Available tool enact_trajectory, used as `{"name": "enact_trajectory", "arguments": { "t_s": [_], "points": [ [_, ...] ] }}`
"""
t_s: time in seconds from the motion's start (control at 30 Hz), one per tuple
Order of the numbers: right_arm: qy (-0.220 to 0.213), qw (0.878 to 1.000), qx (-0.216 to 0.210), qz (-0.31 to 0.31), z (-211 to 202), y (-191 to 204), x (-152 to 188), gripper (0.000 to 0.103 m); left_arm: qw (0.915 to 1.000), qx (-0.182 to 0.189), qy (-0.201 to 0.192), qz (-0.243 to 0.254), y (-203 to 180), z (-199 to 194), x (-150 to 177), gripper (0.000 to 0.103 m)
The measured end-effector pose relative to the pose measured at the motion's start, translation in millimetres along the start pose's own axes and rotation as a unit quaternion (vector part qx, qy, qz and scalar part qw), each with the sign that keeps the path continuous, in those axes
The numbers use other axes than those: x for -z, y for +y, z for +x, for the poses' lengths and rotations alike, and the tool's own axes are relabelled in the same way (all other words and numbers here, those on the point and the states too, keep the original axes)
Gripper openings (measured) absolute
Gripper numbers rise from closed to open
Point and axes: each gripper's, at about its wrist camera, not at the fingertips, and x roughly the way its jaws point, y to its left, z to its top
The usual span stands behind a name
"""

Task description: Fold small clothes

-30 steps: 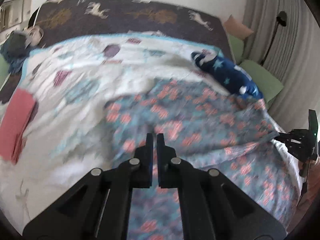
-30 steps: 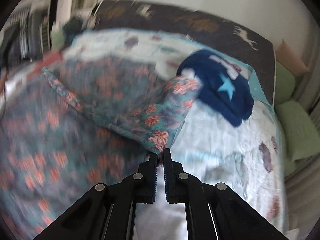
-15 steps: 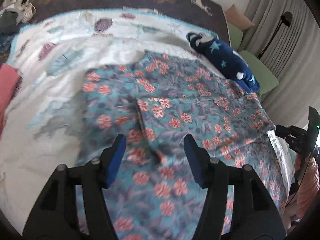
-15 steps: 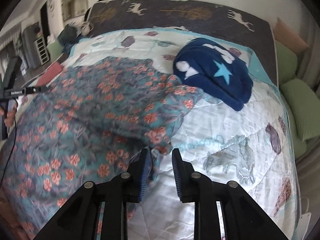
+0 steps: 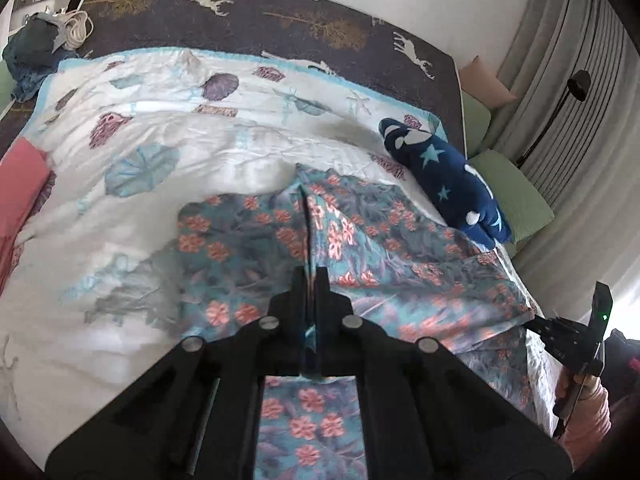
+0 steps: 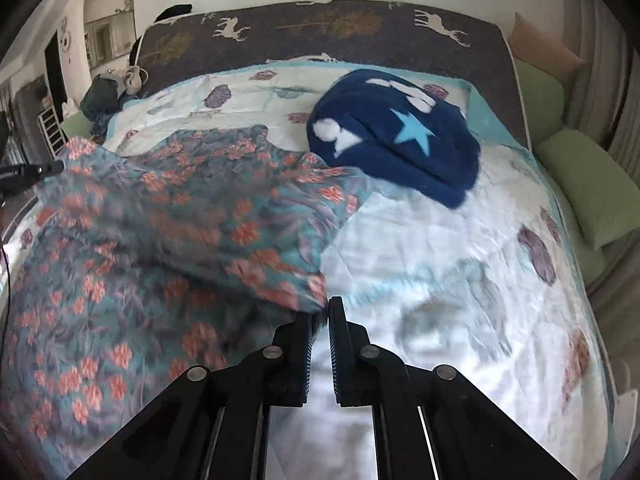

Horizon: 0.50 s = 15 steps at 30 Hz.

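The floral garment [image 5: 256, 240] lies spread on the bed's white quilt [image 5: 132, 152], a raised crease running down its middle. My left hand-held gripper [image 5: 310, 280] is pinching that fold now; half a second back its fingers stood wide apart above the cloth. My right hand-held gripper [image 6: 320, 316] nips the garment's near corner [image 6: 308, 288], fingers nearly together, narrower than a moment ago. Just beyond the garment, touching its far edge, sits the folded navy star fleece [image 6: 392, 136]. No containers in sight.

Matte black jaws, silver screws, pink sleeve [image 5: 588, 420].
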Motion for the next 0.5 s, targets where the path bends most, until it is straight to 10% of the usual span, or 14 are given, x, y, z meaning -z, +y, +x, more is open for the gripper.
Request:
{"name": "enact_trajectory", "arguments": {
  "t_s": [0.13, 0.3, 0.37, 0.5],
  "points": [
    [0.039, 0.996, 0.084, 0.015, 0, -16, 18, 0.005, 0.9994, -0.005, 0.031, -0.016, 19, 15, 15, 0.004],
    [0.05, 0.995, 0.008, 0.088, -8, -42, 20, 0.011, 0.9971, 0.0, 0.06, -0.046, 35, 27, 32, 0.016],
    [0.038, 0.996, -0.001, 0.08, -10, -35, 11, 0.019, 0.9962, 0.007, 0.064, -0.058, 36, 29, 32, 0.048],
    [0.021, 0.996, -0.038, 0.082, -1, -22, -16, 0.03, 0.9962, 0.002, 0.065, -0.058, 32, 40, 22, 0.052]
  ]
}}
